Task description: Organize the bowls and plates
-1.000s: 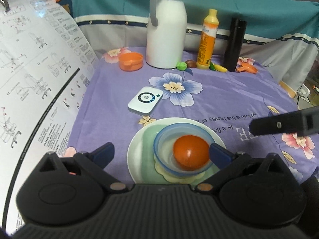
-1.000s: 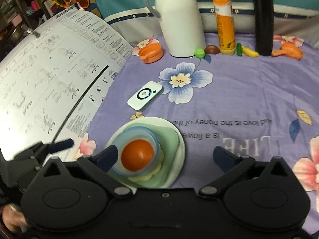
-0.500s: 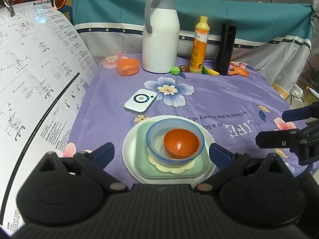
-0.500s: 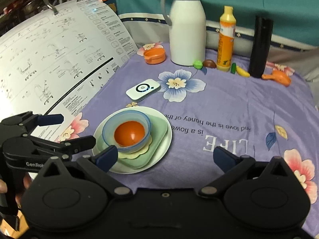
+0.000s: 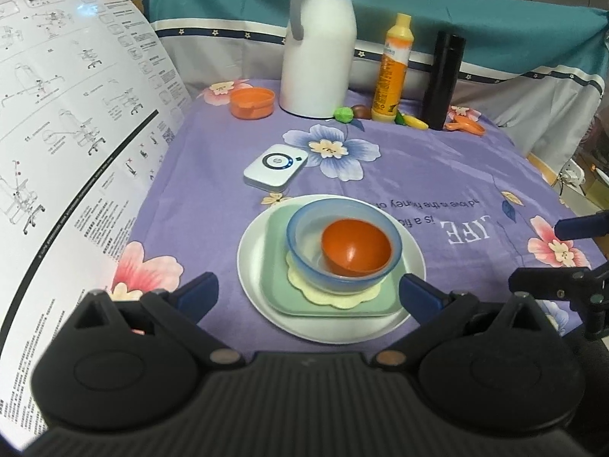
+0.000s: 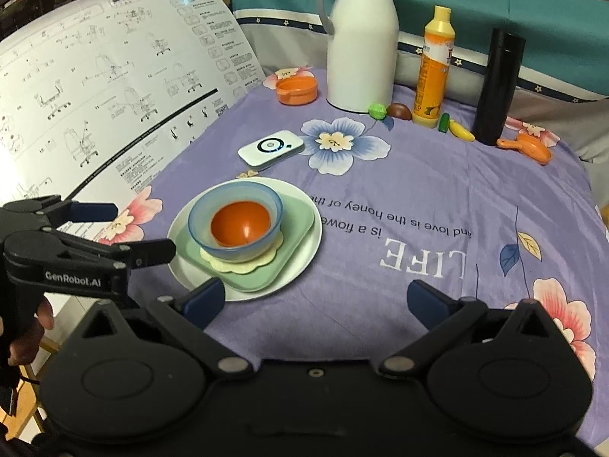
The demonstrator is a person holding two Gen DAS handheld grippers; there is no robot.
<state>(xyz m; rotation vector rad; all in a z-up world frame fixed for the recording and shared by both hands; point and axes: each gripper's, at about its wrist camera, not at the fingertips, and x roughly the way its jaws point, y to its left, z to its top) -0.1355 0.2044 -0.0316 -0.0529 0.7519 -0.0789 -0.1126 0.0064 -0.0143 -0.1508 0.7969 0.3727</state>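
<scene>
Hand-held gripper (image 6: 125, 228) grip hand (image 6: 23, 333) right-view only

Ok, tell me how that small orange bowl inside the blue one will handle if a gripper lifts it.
The orange bowl looks like thin plastic, so probably light and stiff. Its glossy rounded wall may slip between fingers. It sits loose and tilted in the blue bowl, so it would likely rock when nudged.

Glossy orange bowl (image 5: 356, 246) — translucent plastic blue bowl (image 5: 304, 228), cloth tablecloth (image 5: 437, 175).

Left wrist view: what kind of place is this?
Probably a home setting: a table under a floral cloth, with a thermos jug, a detergent bottle and stacked dishes.
</scene>
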